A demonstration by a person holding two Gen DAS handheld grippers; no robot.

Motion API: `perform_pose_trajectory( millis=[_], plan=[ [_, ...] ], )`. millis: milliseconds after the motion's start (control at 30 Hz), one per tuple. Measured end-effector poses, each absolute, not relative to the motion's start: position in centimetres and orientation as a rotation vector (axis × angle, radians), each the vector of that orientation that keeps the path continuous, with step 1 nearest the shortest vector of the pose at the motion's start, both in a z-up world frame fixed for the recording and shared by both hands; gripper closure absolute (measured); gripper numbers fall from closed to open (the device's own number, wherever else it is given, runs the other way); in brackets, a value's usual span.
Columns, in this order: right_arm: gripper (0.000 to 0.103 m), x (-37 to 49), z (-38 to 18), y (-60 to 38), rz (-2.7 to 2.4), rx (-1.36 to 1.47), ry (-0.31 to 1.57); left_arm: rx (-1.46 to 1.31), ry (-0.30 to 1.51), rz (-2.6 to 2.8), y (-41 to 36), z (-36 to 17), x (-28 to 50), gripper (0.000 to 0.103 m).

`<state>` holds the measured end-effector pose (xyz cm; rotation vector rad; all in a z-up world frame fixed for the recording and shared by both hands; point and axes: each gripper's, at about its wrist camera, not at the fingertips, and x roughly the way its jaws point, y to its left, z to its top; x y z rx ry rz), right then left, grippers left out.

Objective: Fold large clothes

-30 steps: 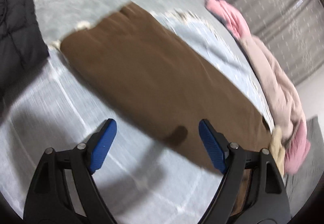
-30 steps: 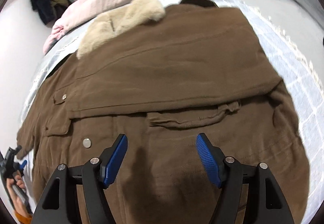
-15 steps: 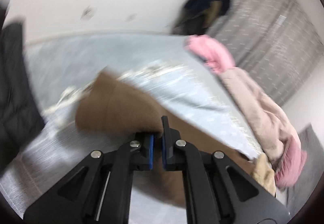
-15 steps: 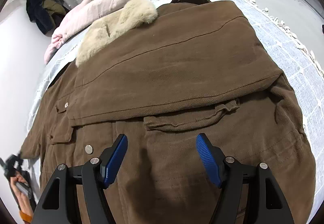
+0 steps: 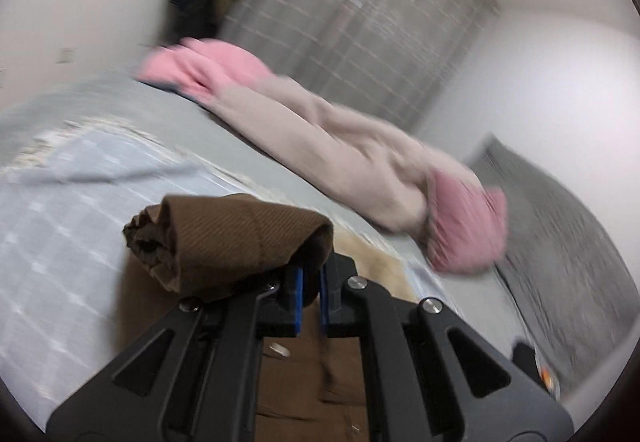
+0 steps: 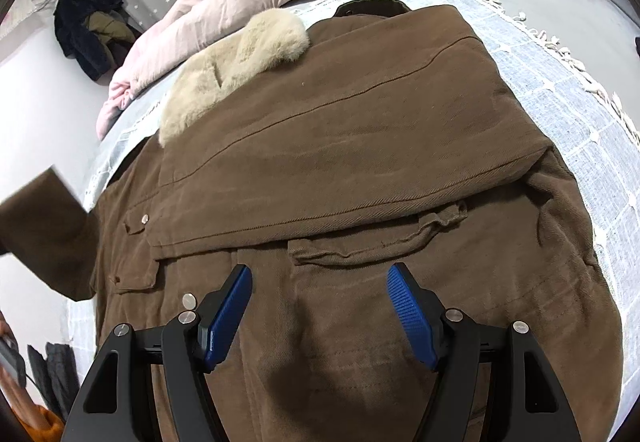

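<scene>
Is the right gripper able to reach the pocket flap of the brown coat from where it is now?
Probably yes. The right gripper is open, holds nothing, and hangs over the brown coat; the pocket flap lies just ahead, uncovered.

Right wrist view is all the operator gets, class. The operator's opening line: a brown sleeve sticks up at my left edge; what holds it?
Observer: The left gripper is shut on the sleeve, near its cuff.
Operator: Is the cuff flat?
Observer: No, it is bunched and drapes over one finger.
Operator: What lies under that gripper?
Observer: The coat, with a metal snap showing between the gripper's arms.
</scene>
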<state>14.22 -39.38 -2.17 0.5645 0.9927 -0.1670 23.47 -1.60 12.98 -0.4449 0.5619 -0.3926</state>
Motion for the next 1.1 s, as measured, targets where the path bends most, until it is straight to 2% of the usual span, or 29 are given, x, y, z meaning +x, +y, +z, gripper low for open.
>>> perform_pose_trajectory(
  millis=[133, 200, 267, 300, 367, 500, 600, 833, 1033, 1067, 1100],
  plan=[
    [0.032, 14.2, -2.3, -39.5, -0.157, 0.567, 0.987, -0.309, 0.687, -0.665, -8.9, 9.4, 22.3, 0.093],
    [0.032, 14.4, -2.3, -39.5, -0.146, 0.569, 0.980, -0.168, 0.849, -0.817, -12.8, 5.8, 21.8, 0.080],
    [0.032, 14.4, -2.4, -39.5, -0.137, 0.576, 0.976, -0.011, 0.988, -0.848, -15.3, 2.3, 20.8, 0.072],
    [0.032, 14.5, -2.5, -39.6, -0.132, 0.583, 0.973, 0.061, 1.021, -0.839, -15.9, 0.9, 19.9, 0.072],
    [0.032, 14.5, -2.5, -39.6, -0.127, 0.589, 0.968, 0.123, 1.028, -0.832, -15.6, -0.5, 18.7, 0.069],
    [0.032, 14.7, -2.2, -39.4, -0.087, 0.607, 0.933, 0.092, 0.995, -0.814, -11.8, -0.1, 18.0, 0.044],
    [0.032, 15.2, -2.0, -38.3, -0.034, 0.618, 0.914, 0.060, 0.948, -0.774, -8.3, 1.5, 18.0, 0.042],
    [0.032, 16.8, 0.6, -29.9, 0.191, 0.442, 0.863, -0.028, 0.854, -0.575, -0.6, 2.7, 20.7, 0.040],
    [0.032, 18.7, -0.4, -22.1, 0.109, 0.032, 0.881, -0.187, 0.824, -0.536, 3.3, 0.6, 21.4, 0.040],
    [0.035, 19.2, -1.2, -21.6, 0.083, -0.012, 0.885, -0.210, 0.830, -0.530, 3.6, 0.2, 21.6, 0.041],
    [0.050, 19.7, -1.6, -21.8, 0.083, 0.001, 0.888, -0.218, 0.845, -0.523, 3.8, 0.0, 21.9, 0.044]
  ],
)
